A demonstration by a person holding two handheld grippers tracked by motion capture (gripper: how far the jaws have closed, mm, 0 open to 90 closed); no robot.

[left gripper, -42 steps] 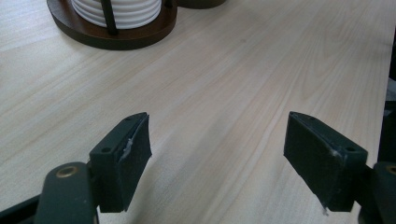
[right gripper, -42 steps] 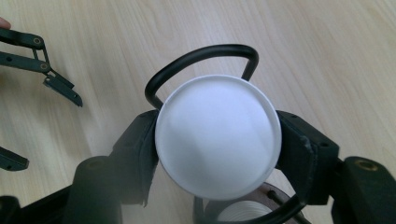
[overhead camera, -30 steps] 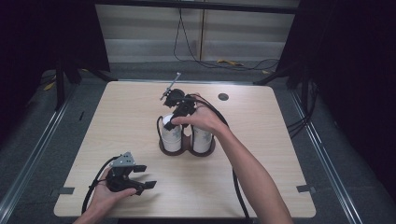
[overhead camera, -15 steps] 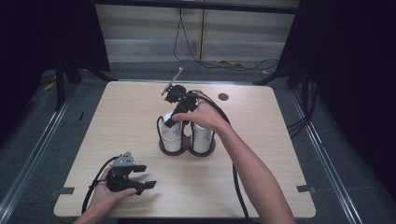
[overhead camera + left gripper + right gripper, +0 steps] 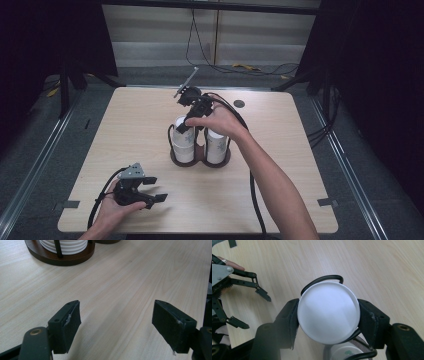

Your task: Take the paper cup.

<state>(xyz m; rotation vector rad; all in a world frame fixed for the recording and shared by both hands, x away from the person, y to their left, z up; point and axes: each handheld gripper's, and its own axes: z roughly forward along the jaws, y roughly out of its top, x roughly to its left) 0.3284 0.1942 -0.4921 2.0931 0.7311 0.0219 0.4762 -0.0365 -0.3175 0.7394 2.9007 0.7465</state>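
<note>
Cup point(image 5: 328, 312), white, top of the left stack in the rack point(image 5: 200, 156) at mid-desk point(image 5: 300, 150): light, thin, crushable, slick-walled, so my right tongs point(image 5: 328, 315) pinch its sides gently below the rim; my left tongs point(image 5: 120, 322) rest wide open, empty.

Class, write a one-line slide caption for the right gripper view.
Right gripper clamps a white cup from above, over the wire holder.

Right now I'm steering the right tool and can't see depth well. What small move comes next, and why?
Probably lift straight up. The right tool has its jaws closed on the top cup of the stack in the holder, whose black wire loop hugs the rim, so a sideways pull might snag.
</note>
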